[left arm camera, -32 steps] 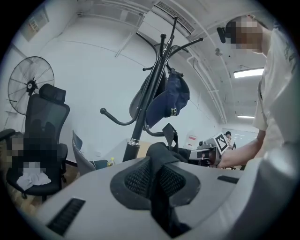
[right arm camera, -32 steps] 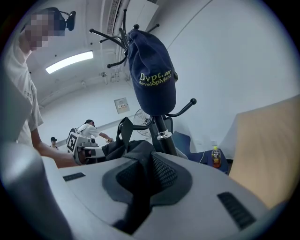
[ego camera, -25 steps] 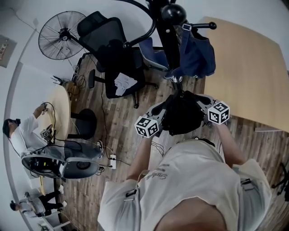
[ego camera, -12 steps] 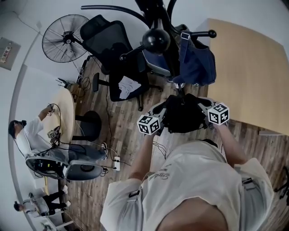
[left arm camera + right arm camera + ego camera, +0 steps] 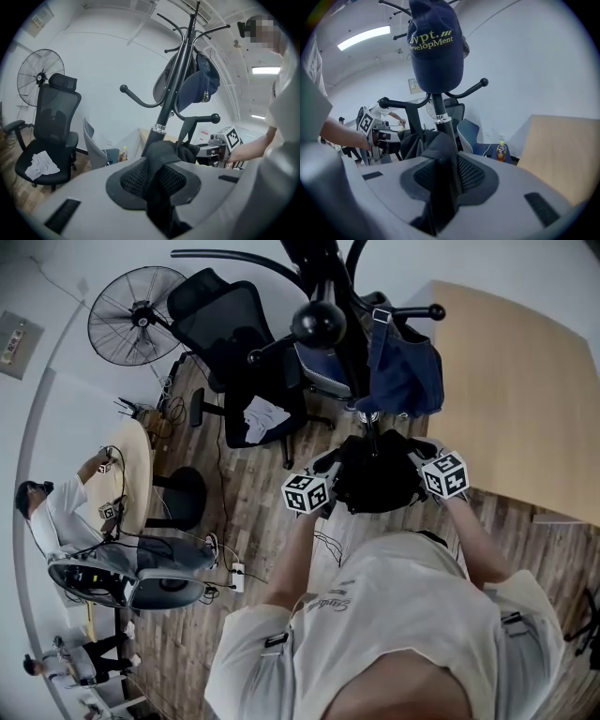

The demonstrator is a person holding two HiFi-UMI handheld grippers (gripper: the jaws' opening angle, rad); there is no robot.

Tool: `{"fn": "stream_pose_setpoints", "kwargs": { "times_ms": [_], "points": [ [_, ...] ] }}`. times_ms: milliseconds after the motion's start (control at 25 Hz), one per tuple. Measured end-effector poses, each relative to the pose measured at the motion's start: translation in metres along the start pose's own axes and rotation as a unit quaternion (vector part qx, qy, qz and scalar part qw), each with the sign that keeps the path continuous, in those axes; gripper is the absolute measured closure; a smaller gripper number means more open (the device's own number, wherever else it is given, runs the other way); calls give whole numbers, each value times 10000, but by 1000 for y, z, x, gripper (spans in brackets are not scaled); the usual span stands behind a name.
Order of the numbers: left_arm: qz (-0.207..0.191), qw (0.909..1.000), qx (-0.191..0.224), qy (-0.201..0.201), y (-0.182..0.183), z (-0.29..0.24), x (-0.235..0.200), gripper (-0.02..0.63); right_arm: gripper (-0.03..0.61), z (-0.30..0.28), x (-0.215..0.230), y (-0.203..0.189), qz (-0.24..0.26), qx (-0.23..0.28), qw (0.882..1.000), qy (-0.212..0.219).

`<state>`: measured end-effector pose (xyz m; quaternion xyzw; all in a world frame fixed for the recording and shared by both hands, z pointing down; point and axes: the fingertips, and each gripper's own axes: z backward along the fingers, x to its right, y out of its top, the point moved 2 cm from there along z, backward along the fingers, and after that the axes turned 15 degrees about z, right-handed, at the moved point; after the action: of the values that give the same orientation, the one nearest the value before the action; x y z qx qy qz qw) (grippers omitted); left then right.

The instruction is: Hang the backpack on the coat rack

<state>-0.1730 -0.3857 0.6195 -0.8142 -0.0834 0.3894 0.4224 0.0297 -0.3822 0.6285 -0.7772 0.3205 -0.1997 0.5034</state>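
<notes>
Backpack (image 5: 375, 486) — black, slung between both grippers, just in front of the coat rack (image 5: 354, 352) pole and below its hooks. Left gripper (image 5: 161, 187): jaws clamped on a fold of the backpack's black fabric, which fills the gap and bunches up ahead of it. Right gripper (image 5: 440, 180): jaws opening, a fold of the same fabric between the pads and touching both. The grippers face each other across the bag. Navy cap (image 5: 436, 44) hangs on the rack above — backpack not yet on a hook.
</notes>
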Motion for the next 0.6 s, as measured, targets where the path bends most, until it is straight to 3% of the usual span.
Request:
{"fn": "stream_pose_setpoints", "kwargs": {
  "times_ms": [160,280,440,600],
  "points": [
    [-71,9990,-79,424,-3,8,-4,541,468,17,3,2,305,-300,9986,-309],
    [-1,9980,-32,639,-3,19,-8,541,462,29,3,5,384,-344,9977,-438],
    [195,9956,84,915,-9,41,-15,541,460,53,-5,18,24,-75,9987,-504],
    [276,9943,337,968,-8,61,-8,541,483,74,-18,41,229,212,9982,-515]
  ]
}}
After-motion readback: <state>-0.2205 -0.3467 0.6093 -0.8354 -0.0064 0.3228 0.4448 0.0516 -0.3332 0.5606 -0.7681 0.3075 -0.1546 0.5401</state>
